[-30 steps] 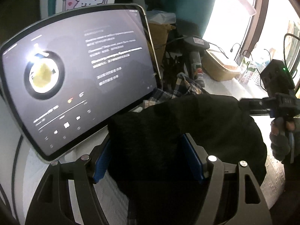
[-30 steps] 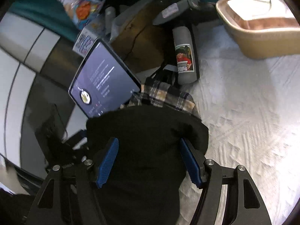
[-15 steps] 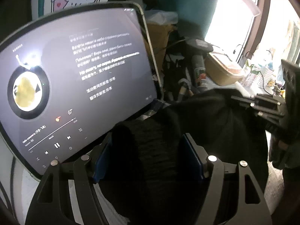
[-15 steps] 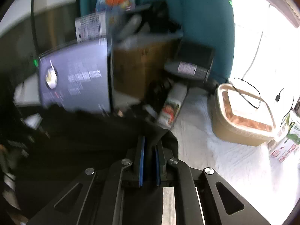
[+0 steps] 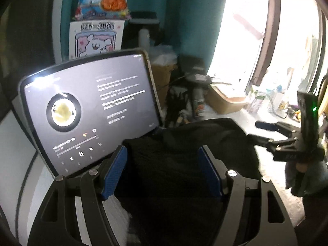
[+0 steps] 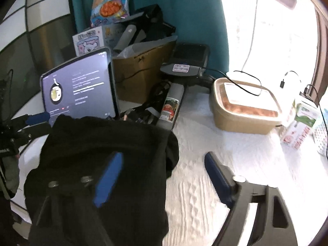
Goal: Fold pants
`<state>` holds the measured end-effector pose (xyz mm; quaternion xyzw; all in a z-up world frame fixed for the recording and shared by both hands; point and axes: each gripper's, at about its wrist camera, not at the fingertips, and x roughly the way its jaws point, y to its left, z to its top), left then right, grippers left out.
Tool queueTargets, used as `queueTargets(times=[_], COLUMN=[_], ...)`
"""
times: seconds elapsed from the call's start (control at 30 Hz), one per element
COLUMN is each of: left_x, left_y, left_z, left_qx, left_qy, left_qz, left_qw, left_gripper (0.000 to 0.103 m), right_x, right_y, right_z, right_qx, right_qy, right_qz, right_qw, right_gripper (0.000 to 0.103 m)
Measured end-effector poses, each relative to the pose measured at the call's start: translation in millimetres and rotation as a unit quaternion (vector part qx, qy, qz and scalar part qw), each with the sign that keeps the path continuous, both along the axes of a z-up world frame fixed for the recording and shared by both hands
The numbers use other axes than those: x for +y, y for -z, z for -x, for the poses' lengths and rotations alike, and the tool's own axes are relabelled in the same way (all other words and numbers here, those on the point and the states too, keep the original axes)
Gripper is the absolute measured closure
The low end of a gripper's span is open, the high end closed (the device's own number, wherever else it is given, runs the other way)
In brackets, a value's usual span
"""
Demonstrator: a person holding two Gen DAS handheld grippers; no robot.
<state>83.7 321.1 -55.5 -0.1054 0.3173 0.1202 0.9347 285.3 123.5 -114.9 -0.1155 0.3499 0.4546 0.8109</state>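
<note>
The black pants lie folded in a thick bundle on the white textured cloth, just in front of the tablet. My left gripper is open, its blue pads on either side of the bundle's near part without pinching it. My right gripper is open and empty: its left finger is over the pants, its right finger over bare cloth. In the left wrist view the right gripper hangs at the right, beyond the pants' edge.
A tablet with a music player stands propped behind the pants. A dark bottle, a cardboard box, a tan lidded container with cables, and cartons crowd the back and right near the window.
My right gripper was shut on a fold of the pants half a second ago; it has let go, opened and drawn off to the right. Both cameras have tilted up. The pants rest flatter.
</note>
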Motion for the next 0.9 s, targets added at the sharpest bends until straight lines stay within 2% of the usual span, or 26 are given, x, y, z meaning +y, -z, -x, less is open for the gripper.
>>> queueTargets(times=[0.33, 0.4, 0.47, 0.6, 0.73, 0.83, 0.9], left_x=[-61.3, -71.8, -82.7, -106.2, -130.7, -144.1, -153.6], left_y=[5.2, 5.8, 6.3, 7.3, 1.3, -6.4, -12.6], left_z=[16.5, 19.9, 25.7, 29.6, 35.1, 42.2, 45.8], left_qx=[0.000, -0.002, -0.006, -0.013, -0.031, -0.050, -0.059], left_qy=[0.034, 0.037, 0.042, 0.054, 0.055, 0.058, 0.077], left_qz=[-0.009, -0.011, -0.006, 0.005, -0.004, -0.007, -0.006], left_qw=[0.9994, 0.9993, 0.9991, 0.9984, 0.9980, 0.9970, 0.9952], left_gripper=[0.031, 0.029, 0.022, 0.020, 0.019, 0.013, 0.011], right_x=[-59.5, -72.5, -87.4, -115.7, -148.1, -172.5, -188.7], right_y=[0.7, -0.7, -2.4, -7.5, -12.6, -15.7, -18.9], right_z=[30.4, 38.0, 46.9, 65.6, 84.5, 95.7, 103.3], right_qx=[-0.002, -0.003, -0.006, -0.012, -0.020, -0.024, -0.026], right_qy=[0.027, 0.034, 0.044, 0.062, 0.086, 0.106, 0.120], right_qz=[0.006, 0.005, 0.007, 0.007, 0.007, 0.005, 0.000], right_qw=[1.000, 0.999, 0.999, 0.998, 0.996, 0.994, 0.992], right_gripper=[0.018, 0.018, 0.018, 0.018, 0.018, 0.018, 0.018])
